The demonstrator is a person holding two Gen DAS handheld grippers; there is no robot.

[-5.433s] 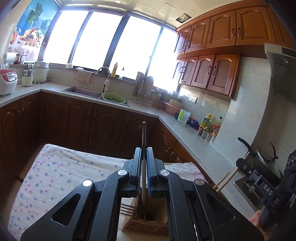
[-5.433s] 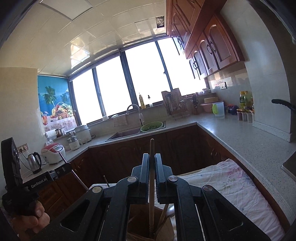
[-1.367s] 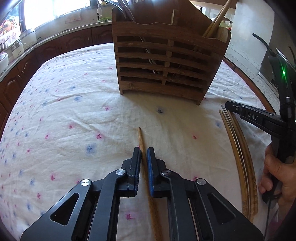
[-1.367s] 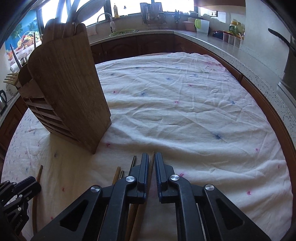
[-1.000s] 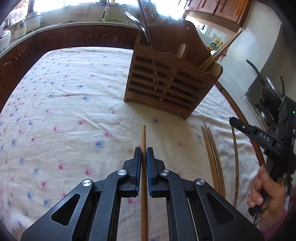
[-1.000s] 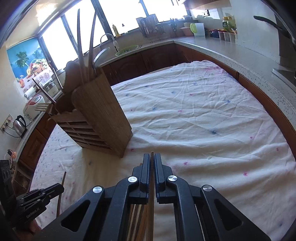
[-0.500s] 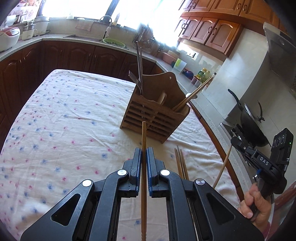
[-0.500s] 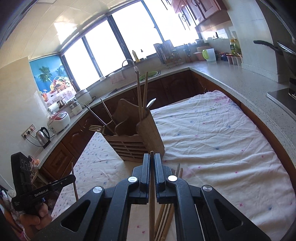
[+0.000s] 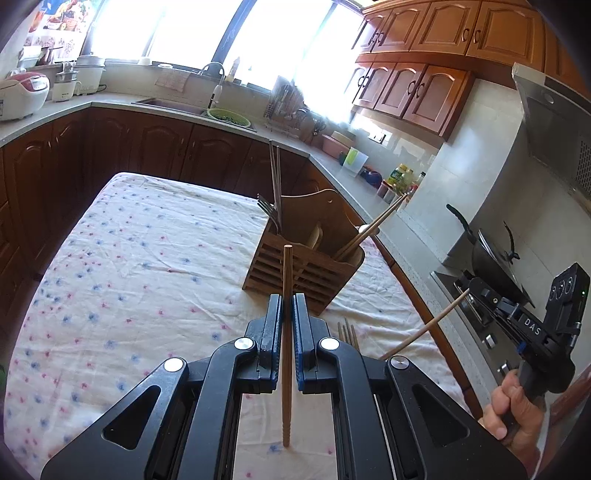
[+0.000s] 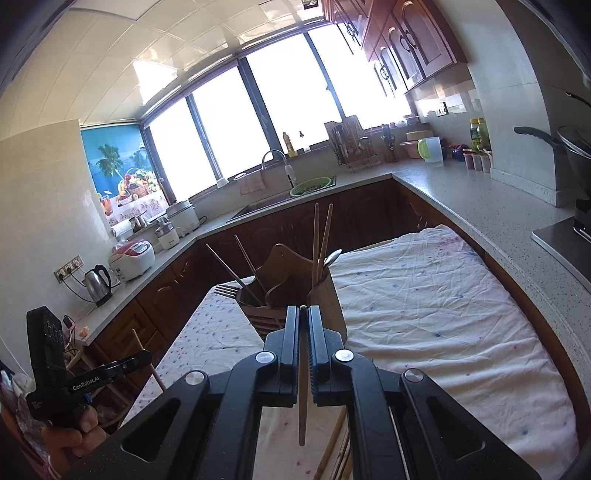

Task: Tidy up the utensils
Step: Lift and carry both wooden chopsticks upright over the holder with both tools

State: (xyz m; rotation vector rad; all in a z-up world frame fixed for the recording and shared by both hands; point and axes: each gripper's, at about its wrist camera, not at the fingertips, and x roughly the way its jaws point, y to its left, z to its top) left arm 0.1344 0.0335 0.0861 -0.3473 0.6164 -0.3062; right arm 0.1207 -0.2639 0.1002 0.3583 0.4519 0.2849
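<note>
Each claw, left gripper (image 9: 287, 308) and right gripper (image 10: 303, 325), is clamped on an upright wooden chopstick (image 9: 287, 314), the slatted wooden utensil holder (image 9: 306, 266) standing ahead and below, nearer the left

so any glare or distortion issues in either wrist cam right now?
Left wrist: window blown out, flare washing the dish rack; counter edges bow from fisheye. Right wrist: window clipped white, black vignette corners; gripped chopstick sharp.

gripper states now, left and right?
Left gripper: closed on a wooden chopstick, lifted off the table.
Right gripper: closed on another chopstick, also lifted.
</note>
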